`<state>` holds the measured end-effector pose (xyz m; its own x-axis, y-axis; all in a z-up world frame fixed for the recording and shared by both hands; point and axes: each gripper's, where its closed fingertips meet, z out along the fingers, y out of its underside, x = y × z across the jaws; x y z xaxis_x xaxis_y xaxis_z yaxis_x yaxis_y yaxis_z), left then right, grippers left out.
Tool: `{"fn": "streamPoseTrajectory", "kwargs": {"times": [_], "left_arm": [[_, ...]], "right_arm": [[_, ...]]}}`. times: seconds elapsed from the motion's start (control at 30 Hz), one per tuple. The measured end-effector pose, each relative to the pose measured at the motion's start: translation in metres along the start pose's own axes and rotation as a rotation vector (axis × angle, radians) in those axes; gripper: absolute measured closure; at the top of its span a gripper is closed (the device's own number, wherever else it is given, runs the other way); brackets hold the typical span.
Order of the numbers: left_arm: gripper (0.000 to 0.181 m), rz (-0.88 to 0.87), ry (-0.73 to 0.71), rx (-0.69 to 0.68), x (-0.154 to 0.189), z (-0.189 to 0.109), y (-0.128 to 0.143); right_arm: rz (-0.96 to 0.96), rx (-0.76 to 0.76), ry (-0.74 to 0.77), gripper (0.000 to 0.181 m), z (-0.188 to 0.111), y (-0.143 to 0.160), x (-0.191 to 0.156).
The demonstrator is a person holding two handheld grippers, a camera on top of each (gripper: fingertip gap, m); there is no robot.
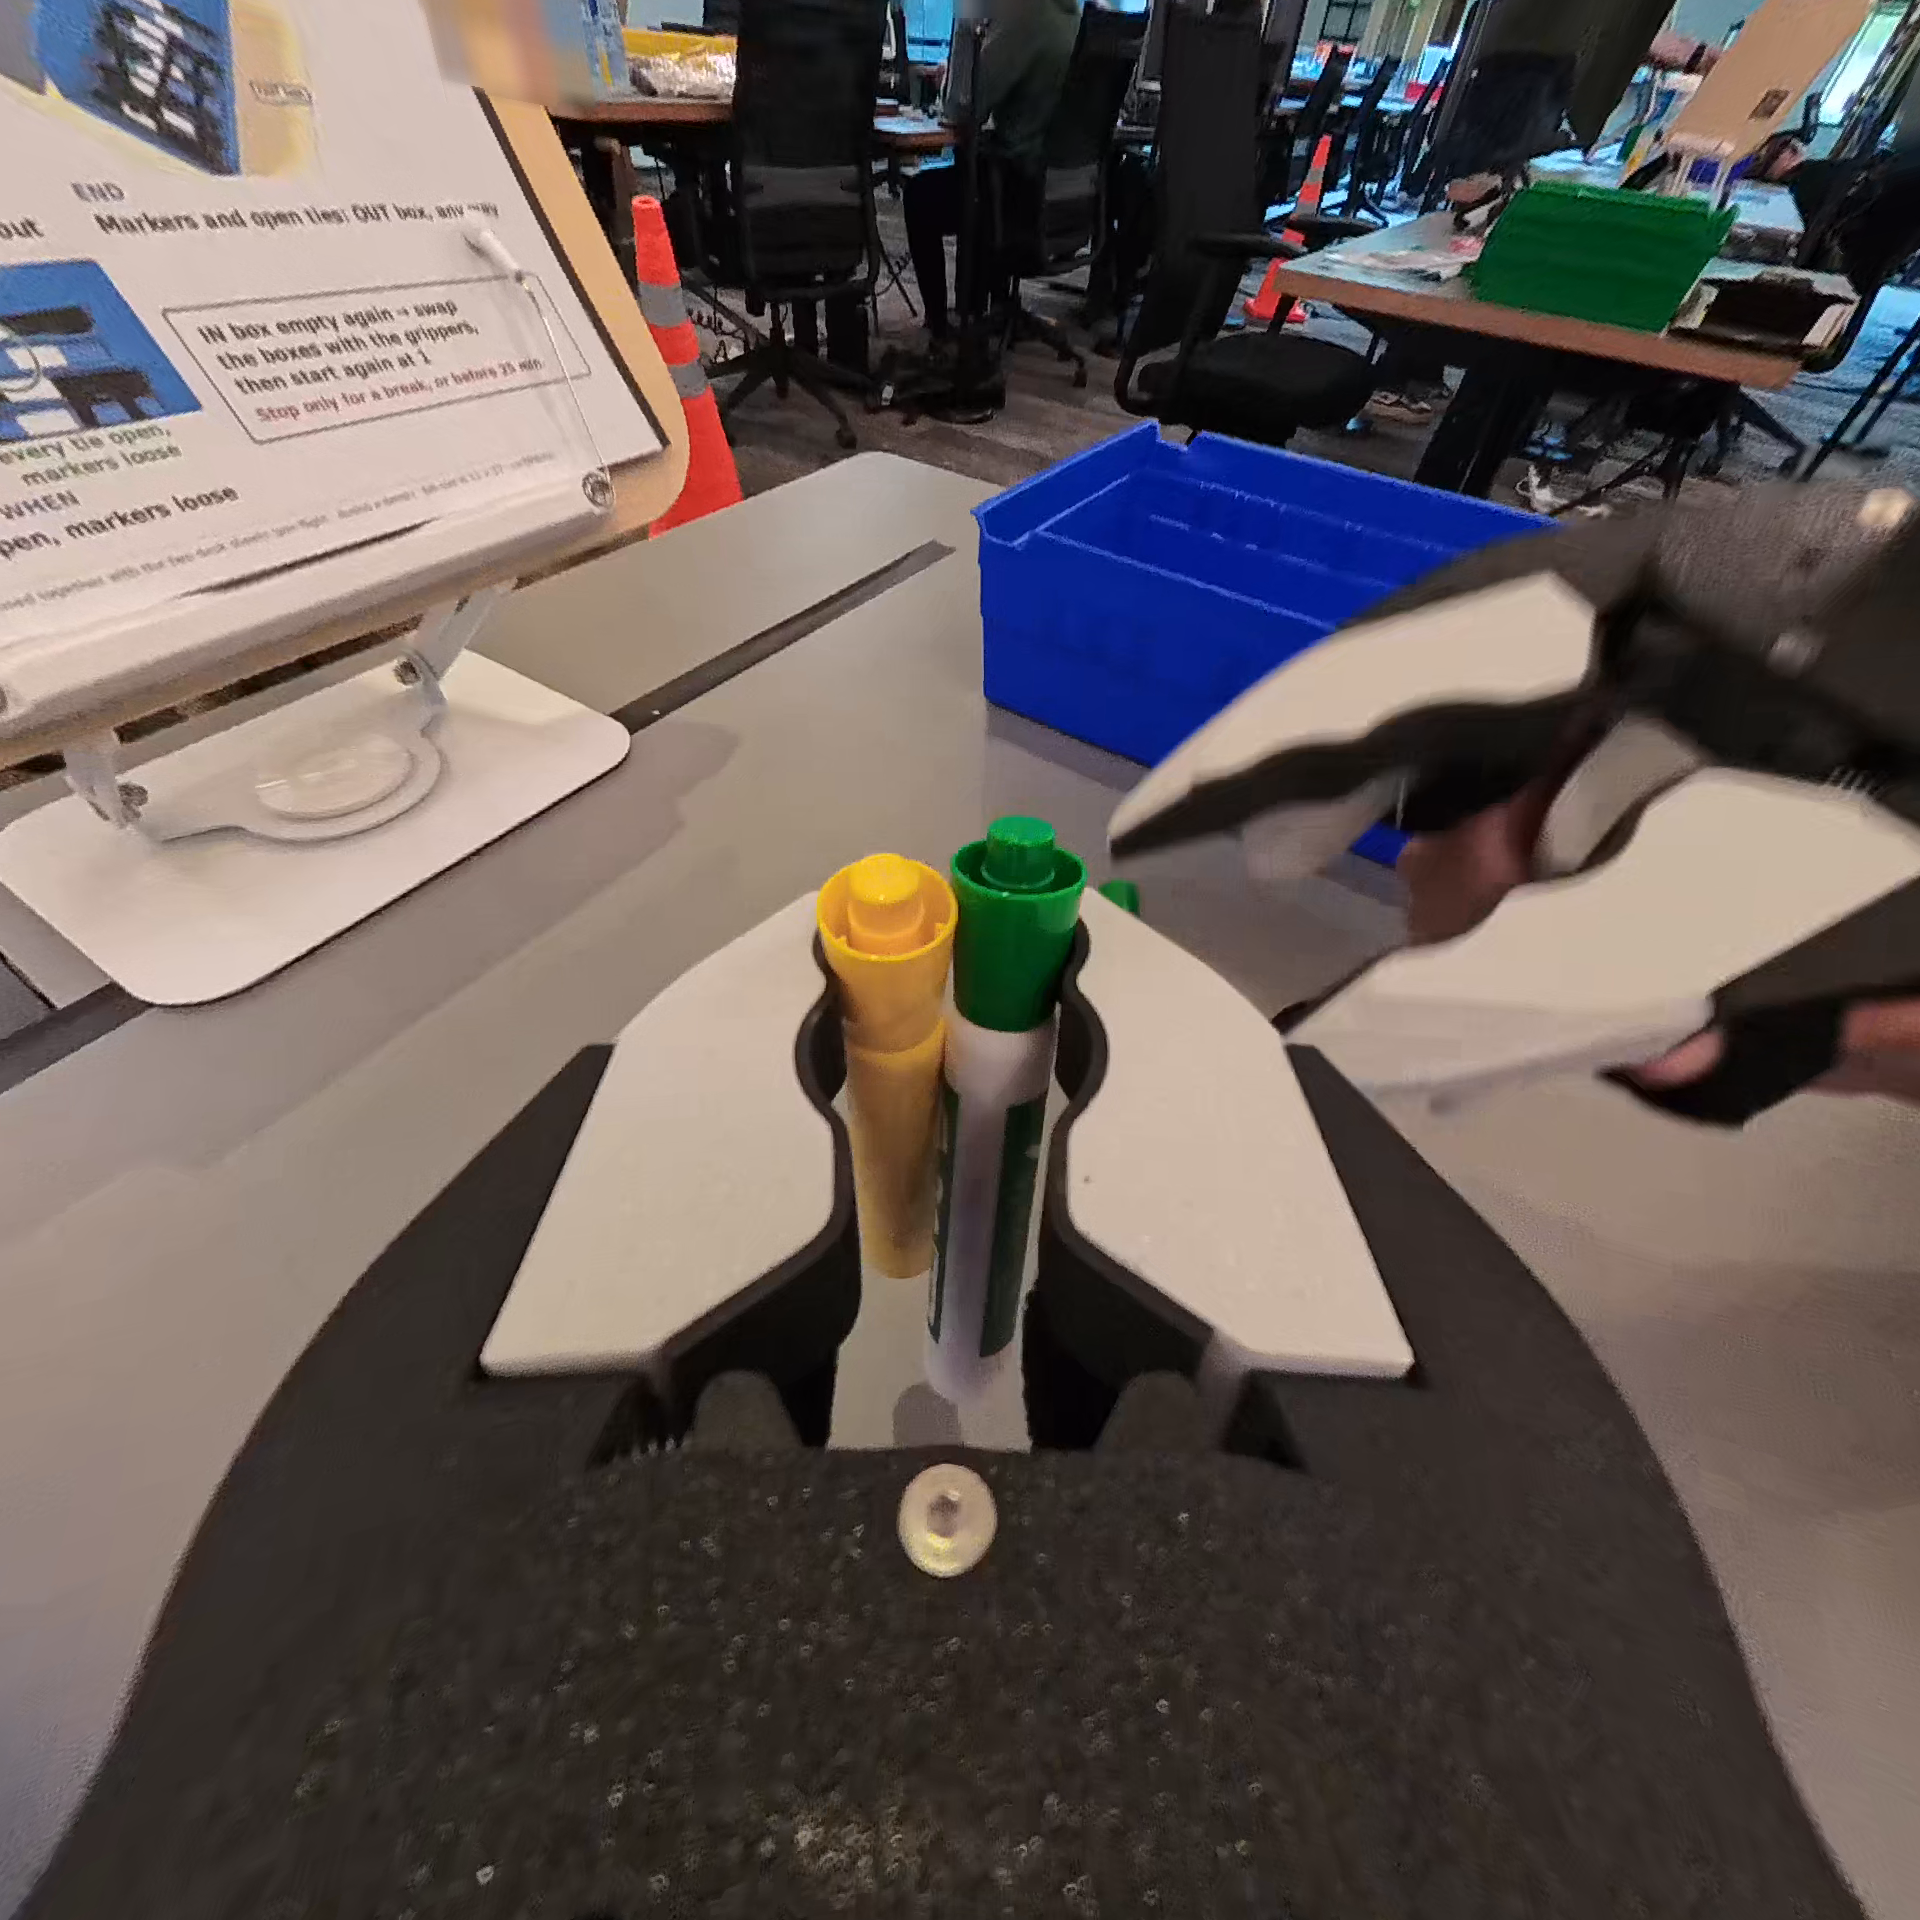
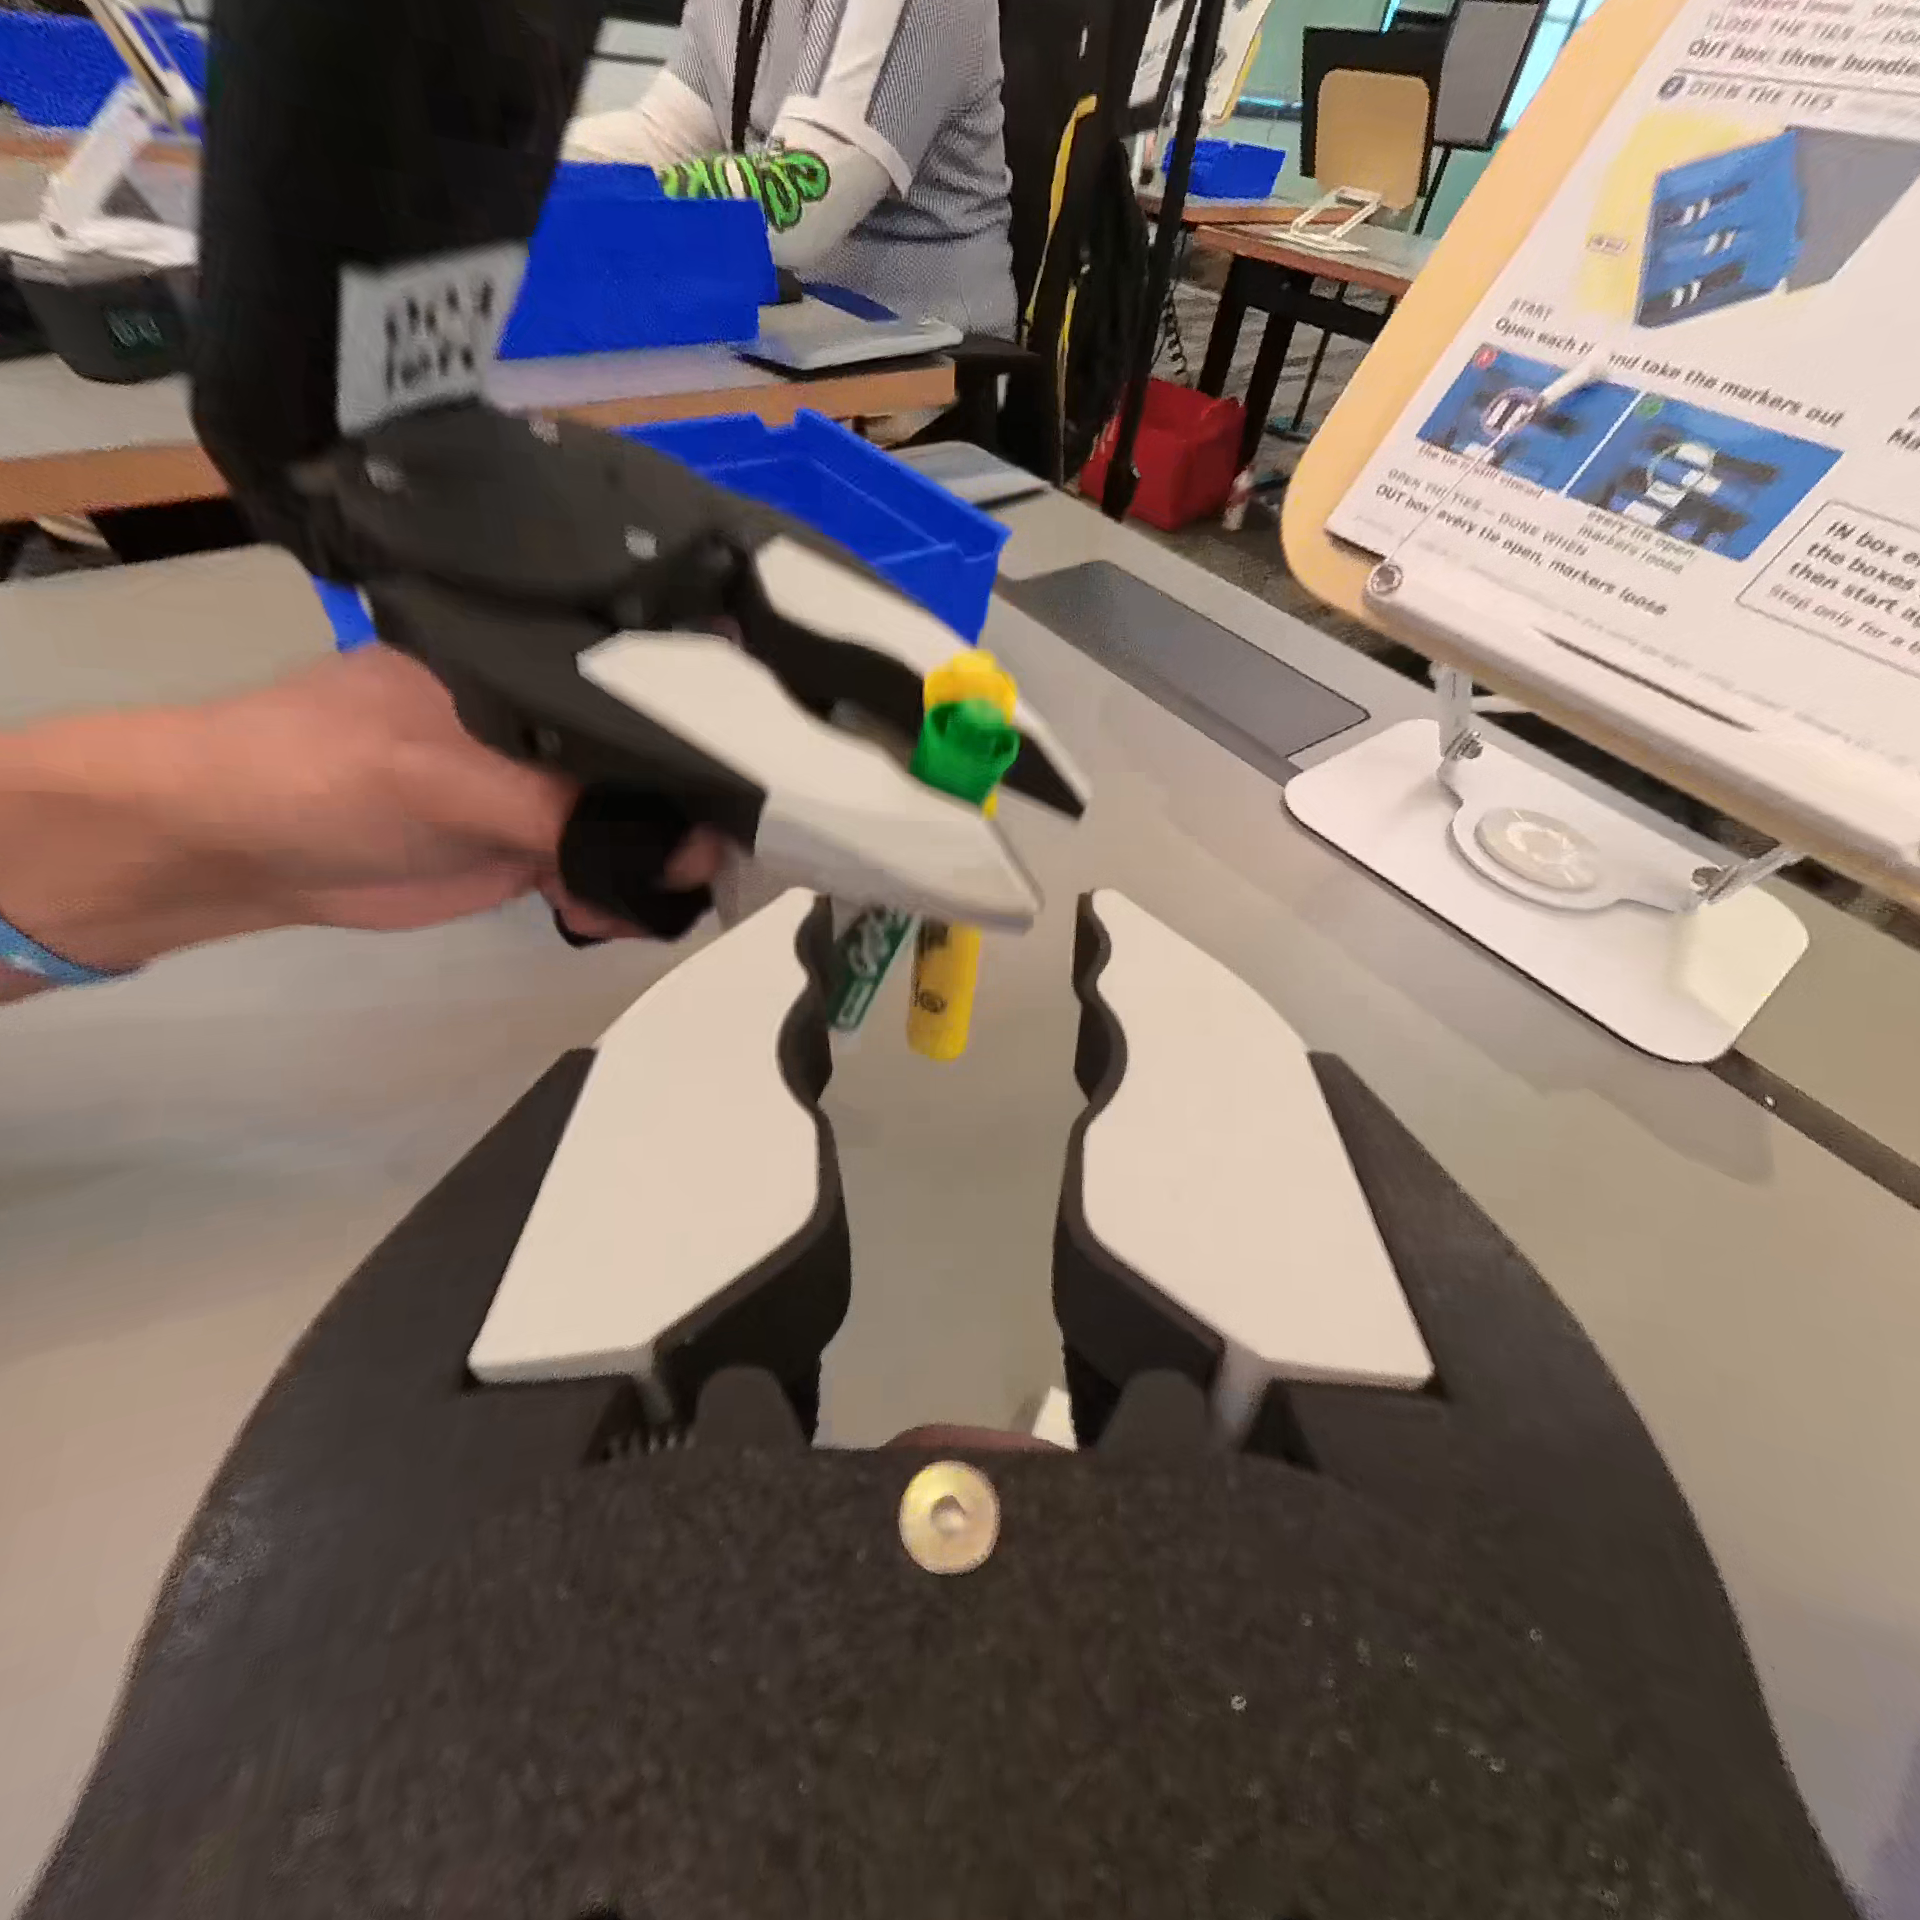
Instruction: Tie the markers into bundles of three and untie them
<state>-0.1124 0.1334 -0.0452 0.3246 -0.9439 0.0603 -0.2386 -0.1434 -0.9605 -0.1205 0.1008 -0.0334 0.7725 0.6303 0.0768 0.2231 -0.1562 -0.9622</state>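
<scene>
Grey desk in a busy office, and the left gripper has a yellow marker and a green marker pinched side by side between its jaws, blue bin beyond, while the right gripper hangs just beside them, jaws parted, nothing inside.

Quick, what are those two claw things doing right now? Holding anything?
Left gripper: shut on a yellow marker and a green marker.
Right gripper: fingers open, holding nothing.

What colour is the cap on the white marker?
Green cap, best seen in the left wrist view, beside the yellow marker.
</scene>
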Motion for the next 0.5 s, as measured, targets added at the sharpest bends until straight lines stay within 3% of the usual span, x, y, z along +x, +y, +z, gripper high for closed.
{"fn": "streamPoseTrajectory", "kwargs": {"times": [0.1, 0.27, 0.5], "left_arm": [[0.145, 0.009, -0.003, -0.021, 0.003, 0.003, 0.009], [0.145, 0.033, -0.014, -0.037, 0.006, 0.007, 0.012], [0.145, 0.063, -0.037, -0.034, 0.008, 0.009, 0.006]], "right_arm": [[0.044, -0.098, -0.059, 0.137, 0.005, -0.016, 0.002], [0.093, -0.433, -0.179, 0.135, 0.022, -0.014, 0.002], [0.144, -0.644, -0.185, 0.157, 0.032, 0.0, -0.001]]}}
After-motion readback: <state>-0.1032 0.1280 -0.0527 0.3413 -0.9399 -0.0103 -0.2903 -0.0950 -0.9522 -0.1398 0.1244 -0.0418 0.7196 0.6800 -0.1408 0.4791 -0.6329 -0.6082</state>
